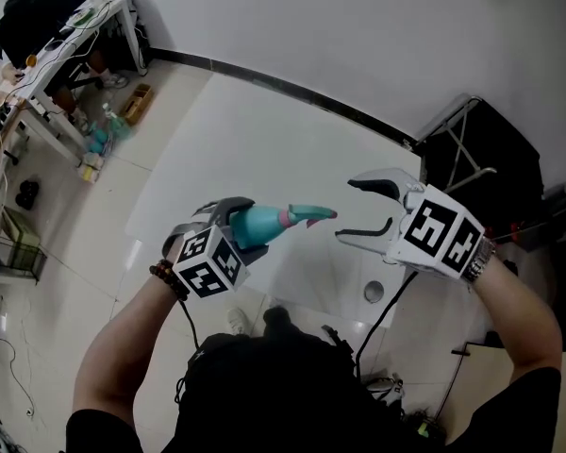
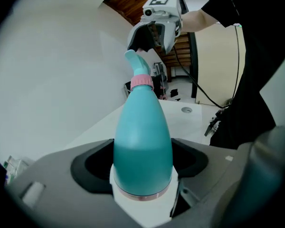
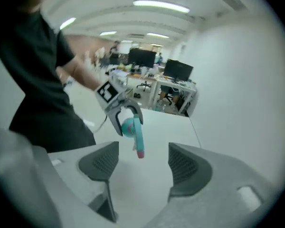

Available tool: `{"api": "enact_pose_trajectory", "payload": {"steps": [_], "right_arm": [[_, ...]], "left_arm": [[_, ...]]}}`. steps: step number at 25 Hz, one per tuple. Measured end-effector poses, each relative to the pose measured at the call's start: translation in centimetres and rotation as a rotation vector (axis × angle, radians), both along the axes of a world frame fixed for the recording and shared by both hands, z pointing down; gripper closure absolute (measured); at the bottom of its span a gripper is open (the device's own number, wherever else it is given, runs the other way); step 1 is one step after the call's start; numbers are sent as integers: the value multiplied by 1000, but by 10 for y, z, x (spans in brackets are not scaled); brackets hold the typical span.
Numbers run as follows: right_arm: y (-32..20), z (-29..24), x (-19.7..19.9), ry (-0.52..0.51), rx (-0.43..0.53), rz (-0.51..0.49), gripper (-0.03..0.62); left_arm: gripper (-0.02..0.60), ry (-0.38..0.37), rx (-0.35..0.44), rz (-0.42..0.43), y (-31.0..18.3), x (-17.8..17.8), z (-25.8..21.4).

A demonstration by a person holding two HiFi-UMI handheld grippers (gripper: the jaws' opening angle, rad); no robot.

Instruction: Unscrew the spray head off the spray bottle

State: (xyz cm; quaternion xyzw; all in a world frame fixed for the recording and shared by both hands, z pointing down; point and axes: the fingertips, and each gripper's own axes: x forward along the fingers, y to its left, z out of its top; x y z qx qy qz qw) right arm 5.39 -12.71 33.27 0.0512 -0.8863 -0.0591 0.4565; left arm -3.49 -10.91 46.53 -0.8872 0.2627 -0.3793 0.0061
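Observation:
My left gripper (image 1: 234, 223) is shut on the body of a teal spray bottle (image 1: 257, 223), which it holds in the air, tilted, with the neck pointing right. A pink collar (image 1: 286, 217) joins the body to the teal spray head (image 1: 311, 213). In the left gripper view the bottle (image 2: 142, 137) fills the space between the jaws, with the collar (image 2: 141, 81) and head (image 2: 133, 61) beyond. My right gripper (image 1: 347, 210) stands open just right of the head's tip, apart from it. The right gripper view shows its jaws wide, nothing between them, and the bottle (image 3: 133, 127) ahead.
A white table (image 1: 264, 130) lies below both hands, with a round cable hole (image 1: 374, 292) near its front. Desks with monitors (image 1: 47, 26) stand at the far left. A black folding frame (image 1: 481, 149) stands at the right by the wall.

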Motion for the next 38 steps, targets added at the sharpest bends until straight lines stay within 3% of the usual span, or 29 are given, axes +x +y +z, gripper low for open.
{"api": "enact_pose_trajectory", "payload": {"steps": [5,7,10,15,19,29,38], "right_arm": [[4,-13,-18,-267,-645,413,289],[11,-15,-32,-398,-901,504,355],[8,-3,-41,-551,-1097,617,364],[-4,22,-49,-729,-1278,808,364],[-8,41,-52,-785,-1363,898,364],[-5,52,-51,-770,-1440,892,364],[-7,54,-48,-827,-1491,897,364]], "left_arm": [[193,-64,103,-106,-20,-12,-2],[193,-92,158,-145,-28,-16,-7],[193,-133,239,-174,-34,-18,-12],[193,-199,344,-175,-36,-22,-15],[193,-259,409,-149,-35,-21,-16],[195,-391,535,-149,-34,-23,-22],[195,-411,623,-128,-32,-19,-34]]}}
